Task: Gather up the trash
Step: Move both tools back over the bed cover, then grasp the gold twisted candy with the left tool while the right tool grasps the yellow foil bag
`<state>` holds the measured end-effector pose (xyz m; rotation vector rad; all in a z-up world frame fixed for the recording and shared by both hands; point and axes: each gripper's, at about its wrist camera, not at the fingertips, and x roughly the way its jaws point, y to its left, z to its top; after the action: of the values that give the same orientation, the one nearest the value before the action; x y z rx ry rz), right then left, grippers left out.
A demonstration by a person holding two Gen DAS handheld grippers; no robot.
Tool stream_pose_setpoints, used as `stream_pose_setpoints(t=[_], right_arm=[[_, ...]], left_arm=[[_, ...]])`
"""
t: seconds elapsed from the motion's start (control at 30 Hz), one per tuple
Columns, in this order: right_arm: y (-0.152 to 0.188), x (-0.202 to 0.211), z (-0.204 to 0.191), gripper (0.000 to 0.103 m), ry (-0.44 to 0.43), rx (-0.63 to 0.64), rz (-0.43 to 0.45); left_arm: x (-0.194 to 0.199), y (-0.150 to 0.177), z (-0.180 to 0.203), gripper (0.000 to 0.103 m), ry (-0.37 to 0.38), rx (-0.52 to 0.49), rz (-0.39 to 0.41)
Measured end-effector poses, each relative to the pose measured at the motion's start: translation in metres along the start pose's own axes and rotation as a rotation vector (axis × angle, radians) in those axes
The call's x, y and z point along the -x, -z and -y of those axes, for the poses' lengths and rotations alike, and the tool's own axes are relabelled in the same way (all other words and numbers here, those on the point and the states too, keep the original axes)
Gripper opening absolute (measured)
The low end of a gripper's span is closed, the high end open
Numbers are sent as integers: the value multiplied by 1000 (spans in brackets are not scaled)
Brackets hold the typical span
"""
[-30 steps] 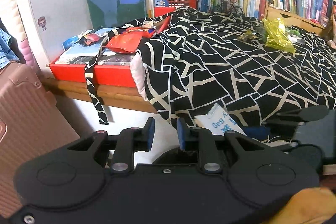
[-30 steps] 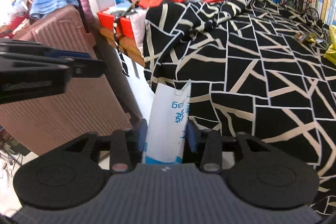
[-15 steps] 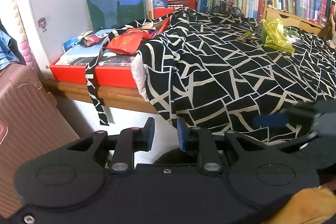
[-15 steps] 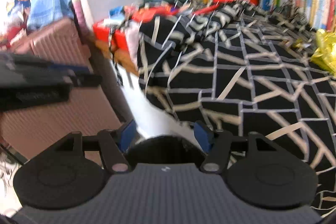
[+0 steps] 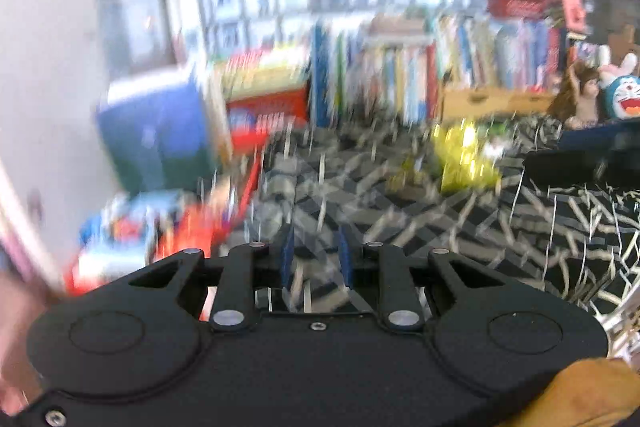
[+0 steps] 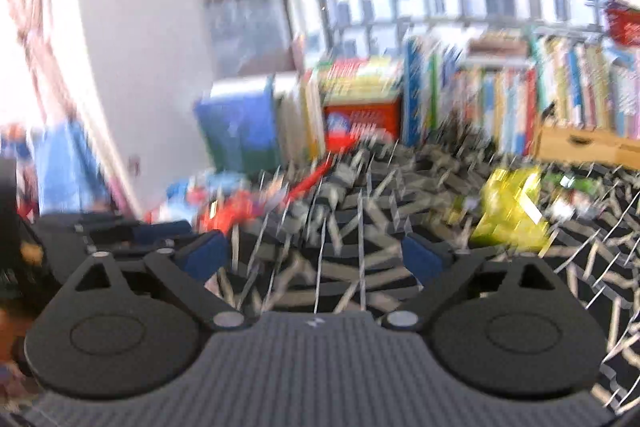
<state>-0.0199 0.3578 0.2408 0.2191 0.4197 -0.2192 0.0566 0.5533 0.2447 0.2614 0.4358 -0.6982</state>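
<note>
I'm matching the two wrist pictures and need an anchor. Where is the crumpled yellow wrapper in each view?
Left wrist: yellow wrapper lies right of centre on the black-and-white patterned cover, blurred.
Right wrist: yellow wrapper sits at the right, on the same cover.
Shared landmark: the red basket by the books.

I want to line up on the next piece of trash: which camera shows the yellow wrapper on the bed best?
The right wrist view: the yellow wrapper is larger and nearer there, just beyond the right gripper, whose empty jaws are opening. The left wrist view shows it smaller, farther off and more smeared.
</note>
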Motion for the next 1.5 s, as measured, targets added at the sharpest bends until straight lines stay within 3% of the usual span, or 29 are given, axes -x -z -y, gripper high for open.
stream_pose_setpoints(t=[0.3, 0.4, 0.5, 0.53, 0.57, 0.6, 0.63, 0.67, 0.8, 0.9, 1.03, 1.2, 1.33, 1.5], right_arm=[[-140, 43, 73, 103, 80, -71, 243], [-160, 40, 97, 103, 139, -52, 284], [-164, 22, 126, 103, 219, -41, 269], [-162, 13, 138, 103, 249, -40, 249], [-159, 3, 149, 103, 270, -35, 224], [-153, -10, 163, 103, 275, -23, 186], [-146, -23, 174, 103, 274, -15, 142], [-136, -38, 185, 103, 272, -8, 87], [-92, -97, 222, 103, 266, -15, -53], [-56, -144, 243, 103, 231, -39, -145], [-19, -199, 263, 103, 185, -84, -248], [-1, -254, 285, 103, 183, -132, -311], [-5, -279, 273, 103, 220, -147, -310], [-4, -303, 258, 103, 282, -79, -334]], left_arm=[[-10, -155, 27, 30, 148, -34, 281], [-37, -188, 39, 32, 159, -58, 320], [-74, -211, 53, 35, 175, -68, 319], [-91, -215, 59, 41, 163, -77, 312], [-109, -218, 63, 55, 144, -86, 297], [-128, -218, 69, 64, 124, -93, 277], [-150, -215, 76, 87, 98, -103, 245], [-166, -209, 81, 95, 90, -109, 219], [-237, -174, 102, 95, 163, -134, 71], [-293, -140, 119, 95, 176, -154, -73], [-345, -98, 130, 89, 207, -194, -196], [-379, -60, 139, 87, 230, -265, -271], [-400, -52, 138, 87, 212, -266, -314], [-418, -55, 141, 87, 260, -286, -327]])
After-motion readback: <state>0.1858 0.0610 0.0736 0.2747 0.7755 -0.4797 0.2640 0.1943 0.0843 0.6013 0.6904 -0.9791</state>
